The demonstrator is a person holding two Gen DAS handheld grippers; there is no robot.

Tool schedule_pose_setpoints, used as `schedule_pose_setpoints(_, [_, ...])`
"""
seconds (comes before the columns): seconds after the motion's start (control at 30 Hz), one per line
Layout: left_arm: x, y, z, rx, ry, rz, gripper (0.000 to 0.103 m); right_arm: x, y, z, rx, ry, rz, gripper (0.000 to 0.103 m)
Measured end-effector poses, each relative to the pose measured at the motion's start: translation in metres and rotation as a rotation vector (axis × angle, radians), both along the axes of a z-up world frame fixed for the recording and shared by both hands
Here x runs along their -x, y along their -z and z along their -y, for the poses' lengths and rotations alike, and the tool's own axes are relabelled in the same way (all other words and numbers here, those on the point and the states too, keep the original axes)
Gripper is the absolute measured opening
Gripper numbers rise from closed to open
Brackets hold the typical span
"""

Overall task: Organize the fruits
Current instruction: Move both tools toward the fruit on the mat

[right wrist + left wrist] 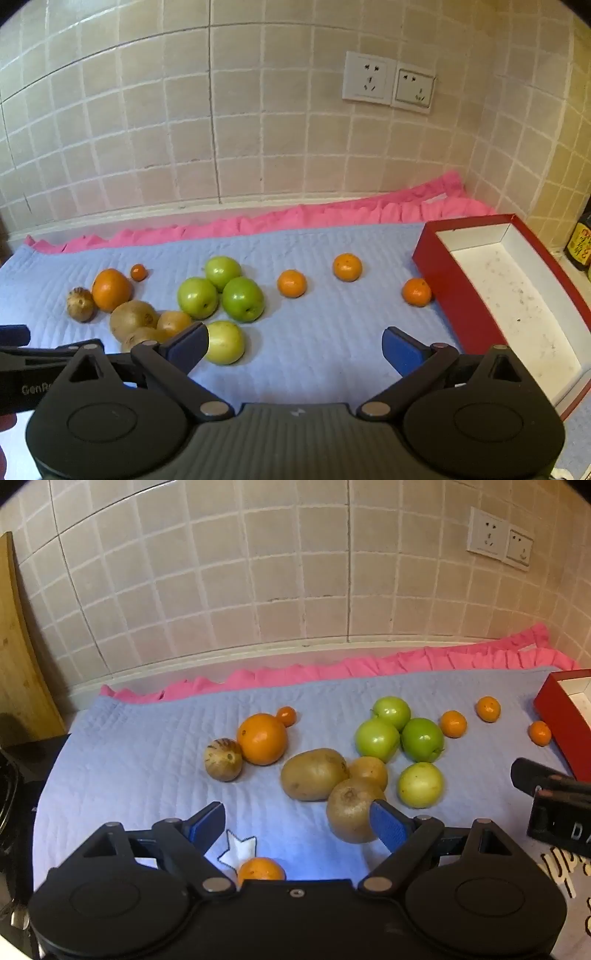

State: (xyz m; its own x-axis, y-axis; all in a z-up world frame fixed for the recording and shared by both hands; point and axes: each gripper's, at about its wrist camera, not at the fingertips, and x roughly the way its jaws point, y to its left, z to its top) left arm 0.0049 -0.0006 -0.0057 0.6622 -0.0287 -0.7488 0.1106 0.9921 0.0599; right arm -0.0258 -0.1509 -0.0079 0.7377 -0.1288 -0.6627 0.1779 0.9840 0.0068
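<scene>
Blue quilted cloth [314,332] covers the bench, with a pink frill [258,221] along its back edge against the tiled wall, and the fruit lies loose on it, not yet sorted. Toward the left sit a big orange [110,290], a striped brown fruit [80,304] touching it and a tiny orange [139,272] just behind; three kiwis [133,319] huddle in front of them, and four green apples [242,298] cluster mid-cloth, one paler apple [225,341] nearer the front edge. Three small oranges [291,283] are strung out toward the right, the last touching the wall of a red box [458,295] at the right edge. That box stands empty with its white inside showing, so it is probably where some of the fruit is meant to go, which would explain its place within easy reach. Another small orange [260,868] lies at the front edge under the left gripper [297,825]. Its jaws are spread wide and hold nothing; the right pad overlaps the nearest kiwi [351,810] in view, though I cannot tell whether it touches. On the other side, the right gripper [295,347] is likewise fully spread and empty, tilted down over bare cloth between the pale apple and the box.
</scene>
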Motion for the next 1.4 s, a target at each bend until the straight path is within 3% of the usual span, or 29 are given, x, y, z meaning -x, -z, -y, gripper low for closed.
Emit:
schedule_pose_setpoints(0.17, [0.004,0.002,-0.010,0.065,-0.025,0.054,0.101,0.001,-0.003,0.002,0.002,0.021,0.017,0.101])
schedule_pose_setpoints(0.33, [-0.002,0.006,-0.018,0.122,-0.003,-0.007,0.102,-0.002,0.001,0.002,0.060,0.046,0.013,0.101])
schedule_pose_setpoints(0.47, [-0.003,0.011,-0.019,0.106,-0.006,-0.018,0.102,-0.003,0.004,0.015,-0.034,0.065,-0.005,0.101])
schedule_pose_setpoints(0.9, [-0.002,0.010,-0.015,0.111,0.028,-0.008,0.102,-0.004,0.015,0.004,0.026,0.062,-0.031,0.102])
schedule_pose_setpoints(1.4, [-0.005,0.018,-0.008,0.068,0.019,-0.028,0.102,-0.025,0.035,0.053,-0.034,0.114,-0.051,0.101])
